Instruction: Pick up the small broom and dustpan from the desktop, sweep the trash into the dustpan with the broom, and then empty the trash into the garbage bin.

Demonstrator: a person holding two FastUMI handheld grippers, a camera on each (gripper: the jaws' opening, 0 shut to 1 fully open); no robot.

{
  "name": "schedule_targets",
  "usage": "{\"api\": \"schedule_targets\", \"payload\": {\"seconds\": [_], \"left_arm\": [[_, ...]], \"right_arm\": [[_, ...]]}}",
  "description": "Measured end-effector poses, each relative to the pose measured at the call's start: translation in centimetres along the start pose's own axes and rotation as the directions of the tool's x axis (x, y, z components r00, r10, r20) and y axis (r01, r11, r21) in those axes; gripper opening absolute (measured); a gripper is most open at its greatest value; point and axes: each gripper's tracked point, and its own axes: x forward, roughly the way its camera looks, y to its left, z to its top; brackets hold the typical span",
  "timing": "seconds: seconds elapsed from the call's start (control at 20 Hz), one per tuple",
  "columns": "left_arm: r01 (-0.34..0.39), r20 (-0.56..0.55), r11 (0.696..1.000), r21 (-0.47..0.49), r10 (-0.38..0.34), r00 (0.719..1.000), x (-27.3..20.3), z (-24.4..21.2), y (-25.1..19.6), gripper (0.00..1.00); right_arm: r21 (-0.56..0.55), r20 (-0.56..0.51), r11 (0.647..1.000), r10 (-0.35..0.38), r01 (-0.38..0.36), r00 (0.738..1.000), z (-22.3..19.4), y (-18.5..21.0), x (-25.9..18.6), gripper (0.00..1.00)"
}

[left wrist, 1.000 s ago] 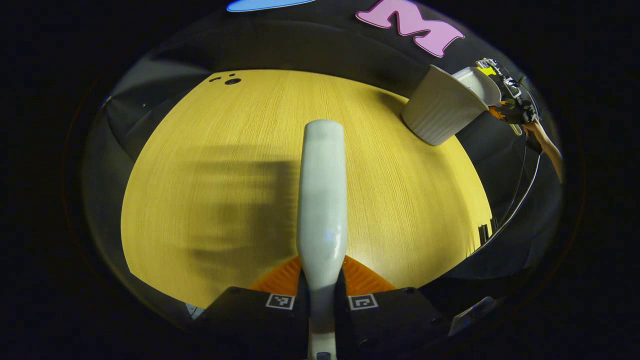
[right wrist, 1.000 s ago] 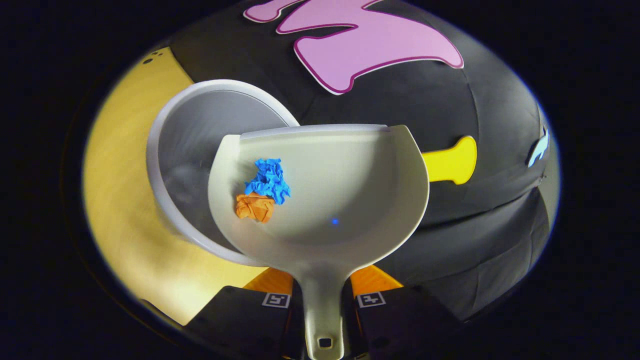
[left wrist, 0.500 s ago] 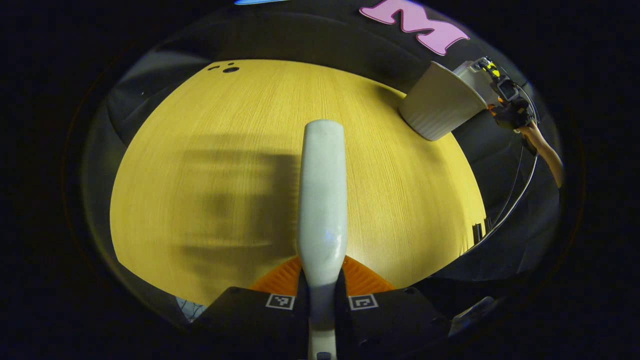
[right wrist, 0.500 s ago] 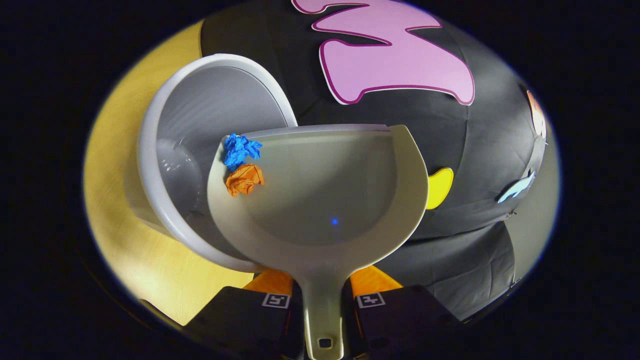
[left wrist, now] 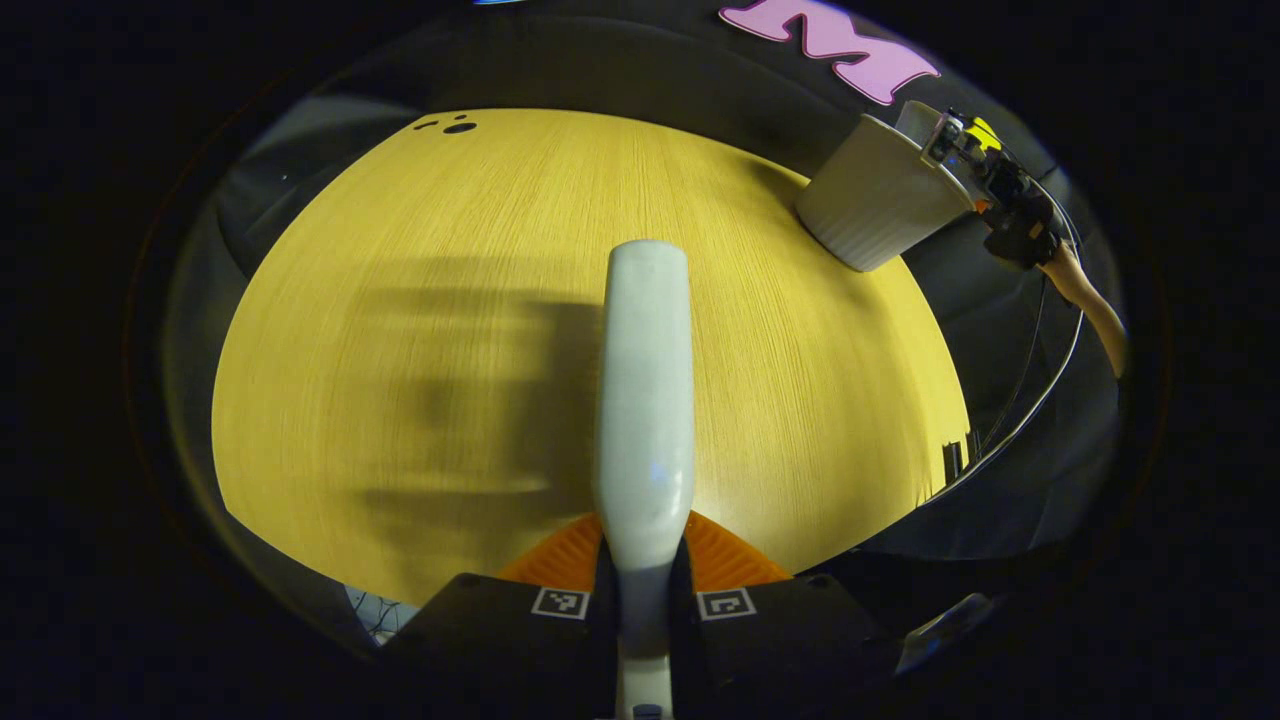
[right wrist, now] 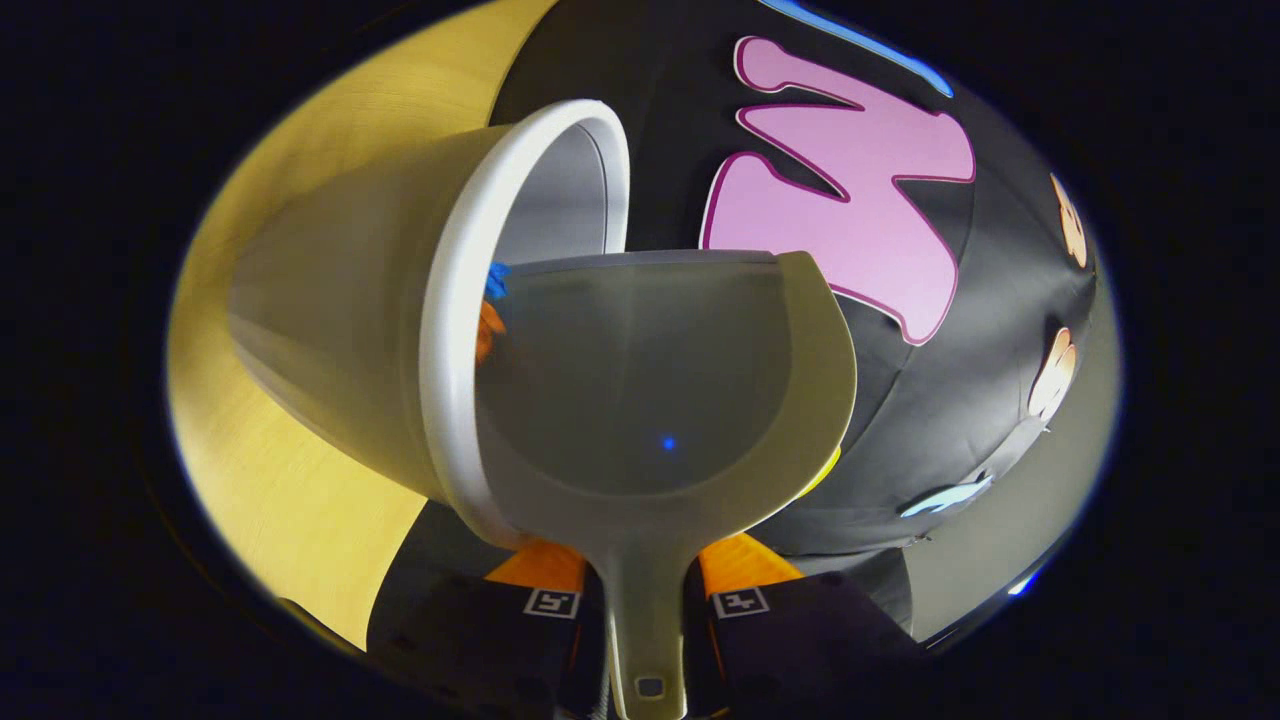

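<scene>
My right gripper (right wrist: 642, 592) is shut on the handle of the pale dustpan (right wrist: 660, 390), tipped sideways against the white rim of the garbage bin (right wrist: 330, 300). A blue paper scrap (right wrist: 496, 280) and an orange scrap (right wrist: 488, 328) sit at the pan's left edge, right at the bin's rim. My left gripper (left wrist: 643, 592) is shut on the white broom handle (left wrist: 645, 400), held above the wooden desktop (left wrist: 400, 300). In the left gripper view the bin (left wrist: 875, 205) stands at the desk's far right corner with the other gripper (left wrist: 1000, 195) and a hand at its mouth.
A cable (left wrist: 1030, 400) hangs down beside the desk's right edge. Small dark holes (left wrist: 455, 126) mark the desk's far left corner. The broom's shadow falls across the middle of the desktop.
The dustpan has rolled further over the bin's mouth. The blue and orange scraps slid from mid-pan to its left edge at the bin's rim. The broom stayed about still.
</scene>
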Motion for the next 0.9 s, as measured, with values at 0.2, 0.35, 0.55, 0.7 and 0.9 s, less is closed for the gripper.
{"api": "schedule_targets", "payload": {"seconds": [0.2, 0.35, 0.55, 0.7, 0.9], "left_arm": [[-0.012, -0.003, 1.0, 0.017, 0.013, 1.0, -0.1, 0.1, 0.3, 0.25], [-0.024, 0.004, 0.999, 0.03, 0.024, 1.0, -0.3, 0.6, 0.3, 0.25], [-0.056, 0.035, 0.998, 0.035, 0.055, 0.998, -0.8, 1.5, -0.1, 0.25], [-0.077, 0.073, 0.997, 0.023, 0.075, 0.994, -1.7, 3.1, -0.5, 0.25], [-0.134, 0.161, 0.99, 0.035, 0.126, 0.979, -3.2, 5.9, -1.0, 0.25]], "right_arm": [[0.063, -0.02, 0.997, 0.046, -0.044, 0.999, -0.5, 0.2, 0.2, 0.33], [0.177, -0.037, 0.978, 0.115, -0.106, 0.993, -1.0, 0.5, 0.3, 0.33], [0.394, -0.031, 0.904, 0.194, -0.166, 0.98, -2.0, -0.2, -0.1, 0.33], [0.548, -0.021, 0.818, 0.222, -0.174, 0.975, -3.4, -2.1, -1.2, 0.37], [0.703, 0.011, 0.69, 0.235, -0.175, 0.972, -4.4, -4.7, -3.1, 0.33]]}}
